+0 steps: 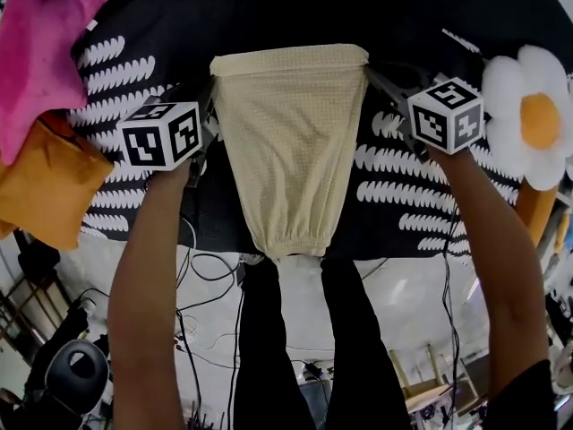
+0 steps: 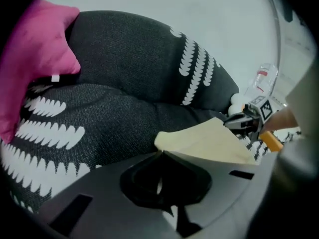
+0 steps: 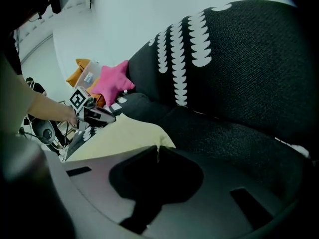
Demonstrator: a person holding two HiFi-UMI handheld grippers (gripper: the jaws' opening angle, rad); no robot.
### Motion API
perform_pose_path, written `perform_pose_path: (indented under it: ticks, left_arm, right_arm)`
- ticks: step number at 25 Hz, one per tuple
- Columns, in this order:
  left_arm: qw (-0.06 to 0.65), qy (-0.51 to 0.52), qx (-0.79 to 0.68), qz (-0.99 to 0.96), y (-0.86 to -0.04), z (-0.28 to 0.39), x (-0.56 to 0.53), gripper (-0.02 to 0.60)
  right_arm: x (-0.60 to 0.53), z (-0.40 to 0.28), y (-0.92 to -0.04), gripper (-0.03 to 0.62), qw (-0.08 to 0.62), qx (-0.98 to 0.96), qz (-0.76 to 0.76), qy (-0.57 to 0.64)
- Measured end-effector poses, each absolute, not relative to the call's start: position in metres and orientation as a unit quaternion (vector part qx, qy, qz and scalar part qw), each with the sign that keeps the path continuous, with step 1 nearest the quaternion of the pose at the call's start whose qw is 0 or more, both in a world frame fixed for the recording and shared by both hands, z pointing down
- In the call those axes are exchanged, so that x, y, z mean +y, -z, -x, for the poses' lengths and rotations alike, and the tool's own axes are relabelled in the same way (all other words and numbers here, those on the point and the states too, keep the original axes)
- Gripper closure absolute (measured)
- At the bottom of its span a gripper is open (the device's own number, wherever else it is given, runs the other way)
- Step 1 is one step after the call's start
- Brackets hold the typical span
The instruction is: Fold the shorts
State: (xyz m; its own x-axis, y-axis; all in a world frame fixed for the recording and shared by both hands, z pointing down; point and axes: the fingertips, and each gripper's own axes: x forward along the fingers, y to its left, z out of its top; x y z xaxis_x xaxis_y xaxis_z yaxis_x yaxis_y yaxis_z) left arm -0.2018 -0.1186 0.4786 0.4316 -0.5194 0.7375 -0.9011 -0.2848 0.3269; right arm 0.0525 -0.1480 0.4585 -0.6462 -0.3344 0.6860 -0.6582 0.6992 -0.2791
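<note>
The pale floor (image 1: 394,303) with its loose cables lies nearest, under our dark trouser legs (image 1: 269,348), and above it runs the front edge of a black sofa (image 1: 224,213) patterned with white leaves. The cream shorts (image 1: 291,141) lie flat on that seat, their narrow gathered end drooping over the front edge towards us and their wide end lying farther in. We have the left tongs (image 2: 160,153) closed on the wide end's left corner and the right tongs (image 3: 157,149) closed on its right corner, cloth pinched at each tip. To fold well, we judge, both corners should rise together, level and gently taut, then travel towards the near end so the edges meet squarely without dragging the lower layer. Beyond sit a pink star pillow (image 1: 36,52) and an orange one (image 1: 45,186) at left, a flower pillow (image 1: 528,115) at right.
</note>
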Motion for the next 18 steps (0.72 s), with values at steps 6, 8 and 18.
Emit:
perform_pose_path:
  ticks: [6,8,18]
  left_arm:
    - [0.354,-0.179,-0.483,-0.781,-0.451,0.206,-0.117,0.363]
    - [0.337,-0.171,-0.482,-0.791,-0.434,0.205,-0.103,0.291]
    - [0.393,-0.127,-0.512,-0.753,-0.406,0.179,0.061,0.362]
  right_arm:
    - [-0.155,-0.059,-0.440,0.439,0.266,-0.877,-0.321,-0.239]
    - [-0.146,-0.065,-0.415,0.433,0.236,-0.885,-0.332,-0.224]
    - [0.022,-0.056,-0.379,0.436,0.226,-0.882,-0.330,-0.250]
